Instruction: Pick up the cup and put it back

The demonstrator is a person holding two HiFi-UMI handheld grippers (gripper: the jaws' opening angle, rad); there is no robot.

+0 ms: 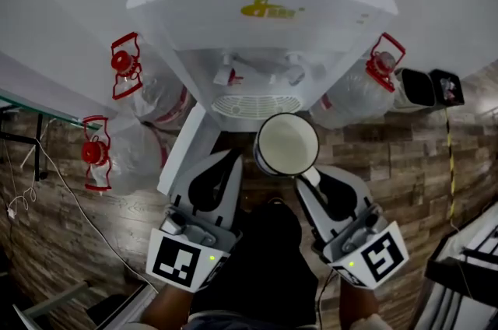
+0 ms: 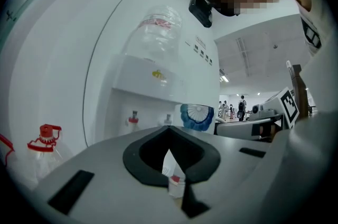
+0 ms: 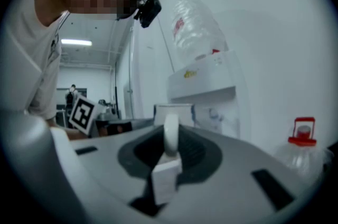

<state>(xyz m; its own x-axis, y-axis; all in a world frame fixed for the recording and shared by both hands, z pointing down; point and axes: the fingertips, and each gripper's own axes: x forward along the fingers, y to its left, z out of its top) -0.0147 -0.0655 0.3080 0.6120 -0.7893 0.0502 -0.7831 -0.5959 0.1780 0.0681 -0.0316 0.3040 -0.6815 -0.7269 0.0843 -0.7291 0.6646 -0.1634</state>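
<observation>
In the head view a white cup [image 1: 286, 143] hangs in front of the water dispenser [image 1: 264, 9], just below its drip grille [image 1: 255, 104]. My right gripper [image 1: 307, 179] is shut on the cup's handle. The right gripper view shows that handle [image 3: 170, 136] pinched upright between the jaws, with the cup [image 3: 173, 112] beyond. My left gripper [image 1: 231, 157] hovers to the cup's left, jaws together and empty. From the left gripper view [image 2: 170, 130] the cup [image 2: 197, 116] shows a blue pattern on its side.
Large water bottles with red handles lie on the wooden floor left [image 1: 148, 99] and right [image 1: 354, 99] of the dispenser. Black bins [image 1: 424, 87] stand at the far right. The dispenser's two taps [image 1: 233, 75] sit above the grille. A metal frame [image 1: 23, 142] is at the left.
</observation>
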